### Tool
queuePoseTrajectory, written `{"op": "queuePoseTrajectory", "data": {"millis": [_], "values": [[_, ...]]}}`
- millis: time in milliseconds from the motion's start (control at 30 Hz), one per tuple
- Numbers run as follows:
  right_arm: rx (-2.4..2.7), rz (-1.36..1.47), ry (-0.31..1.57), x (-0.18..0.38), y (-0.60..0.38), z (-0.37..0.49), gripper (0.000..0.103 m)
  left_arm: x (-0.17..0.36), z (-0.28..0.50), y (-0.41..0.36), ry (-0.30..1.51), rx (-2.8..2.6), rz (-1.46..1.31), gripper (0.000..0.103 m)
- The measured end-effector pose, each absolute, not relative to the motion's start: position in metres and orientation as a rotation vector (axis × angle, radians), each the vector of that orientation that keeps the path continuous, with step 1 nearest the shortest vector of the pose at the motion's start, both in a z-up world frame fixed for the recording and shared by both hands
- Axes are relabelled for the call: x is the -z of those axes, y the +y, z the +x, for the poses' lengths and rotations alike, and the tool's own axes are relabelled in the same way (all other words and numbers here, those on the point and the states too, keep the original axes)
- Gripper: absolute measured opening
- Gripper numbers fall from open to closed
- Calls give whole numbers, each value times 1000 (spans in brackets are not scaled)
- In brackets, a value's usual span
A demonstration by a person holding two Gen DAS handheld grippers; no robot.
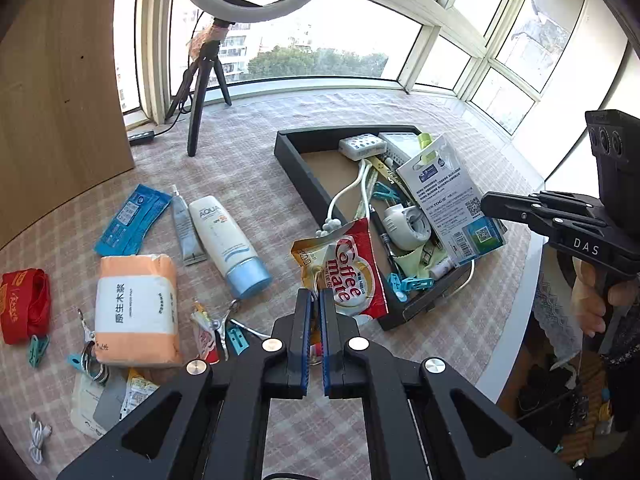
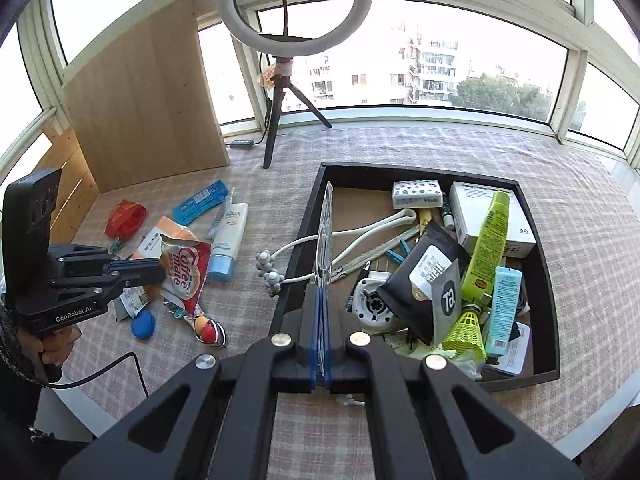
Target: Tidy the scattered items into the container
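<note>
My left gripper [image 1: 315, 300] is shut on a red and gold Coffee mate sachet [image 1: 348, 270], held above the cloth by the black tray's [image 1: 296, 168] near left wall; it also shows in the right wrist view [image 2: 186, 274]. My right gripper [image 2: 320, 292] is shut on a flat blister pack [image 2: 325, 236], seen edge-on over the tray's left wall [image 2: 304, 228]; the left wrist view shows its printed face [image 1: 448, 196]. On the cloth lie an orange tissue pack [image 1: 136, 312], a white AQUA tube [image 1: 224, 236], blue sachets [image 1: 132, 220] and a red ribbon [image 1: 24, 304].
The tray holds several items: a green tube [image 2: 486, 240], a black pouch [image 2: 424, 280], white boxes [image 2: 488, 216]. A ring light tripod [image 2: 280, 116] and a wooden panel [image 2: 144, 100] stand at the back. Clips and keys [image 1: 92, 356] lie near the tissue pack.
</note>
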State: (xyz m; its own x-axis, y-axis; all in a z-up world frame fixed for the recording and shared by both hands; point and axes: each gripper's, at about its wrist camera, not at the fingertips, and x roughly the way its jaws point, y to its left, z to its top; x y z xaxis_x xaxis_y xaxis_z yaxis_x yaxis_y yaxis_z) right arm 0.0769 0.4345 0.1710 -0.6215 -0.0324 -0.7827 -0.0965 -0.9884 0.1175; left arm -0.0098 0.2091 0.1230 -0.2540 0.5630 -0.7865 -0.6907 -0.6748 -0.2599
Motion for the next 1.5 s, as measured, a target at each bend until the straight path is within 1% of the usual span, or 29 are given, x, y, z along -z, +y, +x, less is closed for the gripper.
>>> {"op": "queuePoseTrajectory", "data": {"millis": [200, 300, 333, 367, 400, 433, 600, 833, 967, 1133, 1333, 1500], "values": [[-2675, -1302, 254, -169, 502, 84, 2, -128, -8, 289, 238, -1944, -1128, 3], [-2657, -1345, 249, -161, 522, 80, 3, -129, -6, 323, 251, -1912, -1105, 4], [-2641, -1333, 243, -160, 527, 79, 6, -128, -6, 335, 270, -1906, -1108, 8], [-2611, -1310, 247, -160, 532, 79, 19, -125, -6, 345, 291, -1907, -1127, 11], [-2603, -1296, 267, -160, 535, 79, 28, -123, -9, 352, 299, -1914, -1151, 24], [-2617, -1275, 286, -161, 537, 80, 36, -123, -9, 356, 291, -1918, -1159, 31], [-2677, -1259, 281, -165, 529, 74, 36, -126, -6, 351, 291, -1944, -1146, 30], [-2742, -1326, 298, -160, 504, 50, 36, -128, -10, 321, 258, -2006, -1170, 30], [-2787, -1384, 317, -154, 482, 34, 36, -128, -16, 288, 230, -2058, -1198, 30], [-2861, -1450, 327, -148, 440, 14, 36, -123, -30, 230, 198, -2149, -1255, 30], [-2933, -1567, 393, -137, 374, -14, 36, -109, -55, 148, 167, -2267, -1360, 30], [-2986, -1694, 351, -122, 303, -42, 36, -90, -74, 98, 177, -2281, -1453, 30]]}}
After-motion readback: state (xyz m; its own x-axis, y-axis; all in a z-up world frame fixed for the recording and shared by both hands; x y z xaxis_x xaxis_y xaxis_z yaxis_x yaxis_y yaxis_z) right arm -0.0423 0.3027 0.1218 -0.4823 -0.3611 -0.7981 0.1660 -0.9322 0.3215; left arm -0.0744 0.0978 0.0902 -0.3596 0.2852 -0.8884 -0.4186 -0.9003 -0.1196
